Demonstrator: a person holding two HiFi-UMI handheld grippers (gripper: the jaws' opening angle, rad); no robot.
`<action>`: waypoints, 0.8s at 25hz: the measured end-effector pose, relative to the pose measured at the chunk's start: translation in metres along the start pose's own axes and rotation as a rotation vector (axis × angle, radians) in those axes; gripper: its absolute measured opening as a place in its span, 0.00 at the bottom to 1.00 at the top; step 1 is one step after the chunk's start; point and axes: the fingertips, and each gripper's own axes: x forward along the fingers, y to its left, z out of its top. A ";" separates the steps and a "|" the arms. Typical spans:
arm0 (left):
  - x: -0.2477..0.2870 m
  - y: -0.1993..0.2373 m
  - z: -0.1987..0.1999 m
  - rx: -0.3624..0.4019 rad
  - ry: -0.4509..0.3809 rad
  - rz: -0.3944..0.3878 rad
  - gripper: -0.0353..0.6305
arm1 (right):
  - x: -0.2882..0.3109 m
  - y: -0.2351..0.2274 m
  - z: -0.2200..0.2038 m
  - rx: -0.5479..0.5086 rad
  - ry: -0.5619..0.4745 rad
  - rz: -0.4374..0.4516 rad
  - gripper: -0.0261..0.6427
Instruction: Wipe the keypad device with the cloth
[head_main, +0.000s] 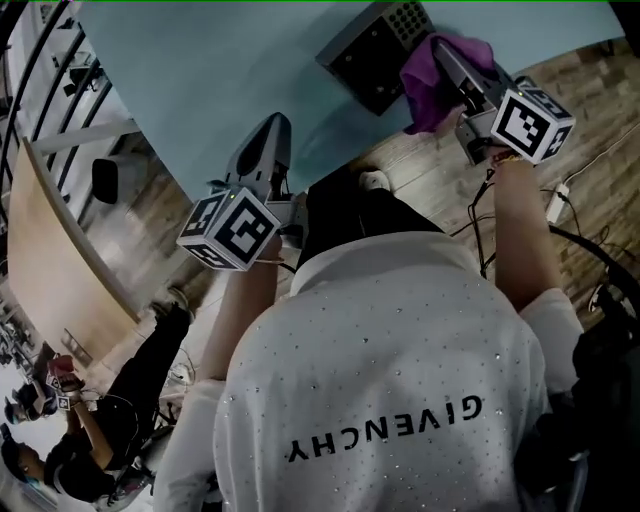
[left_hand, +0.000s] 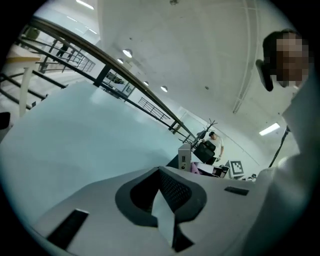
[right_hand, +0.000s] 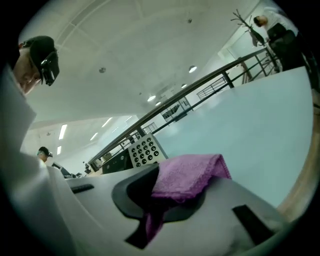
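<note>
Seeing keypad device (head_main: 375, 50) flat on teal worktop (head_main: 200, 70), close to the edge by the wooden floor (head_main: 590, 90); dark casing, pale face with rows of dark round keys. Putting purple cloth (head_main: 432, 80) just beside the device's right corner in the head view; cannot tell contact. From the right gripper view, cloth (right_hand: 187, 175) bunched in front, keypad face (right_hand: 142, 150) beyond and to the left. Reading right gripper (head_main: 452, 60) as pinched on the cloth: fold clamped between the jaws, loose end hanging below them. Marker cube (head_main: 532, 122) at its rear, bare forearm behind. Reading left gripper (head_main: 272, 128) as pressed together, nothing between the jaws, held over the near worktop edge, well apart from device and cloth. Own marker cube (head_main: 228, 228) behind that one too. Further out: holder's white top (head_main: 400, 380) filling the lower head view, cables (head_main: 590, 250) on the floor at right, railing (left_hand: 145, 95) and a distant person (left_hand: 216, 142) past the worktop in the left gripper view.
</note>
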 end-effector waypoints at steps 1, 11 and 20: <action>-0.001 0.001 0.007 0.033 0.008 -0.024 0.06 | 0.000 0.003 0.001 0.020 0.000 -0.022 0.07; -0.015 0.012 0.052 0.119 0.089 -0.324 0.06 | 0.028 0.171 -0.027 -0.188 0.239 0.189 0.07; -0.031 0.046 0.079 0.150 0.117 -0.377 0.06 | 0.063 0.185 -0.036 -0.400 0.271 -0.023 0.07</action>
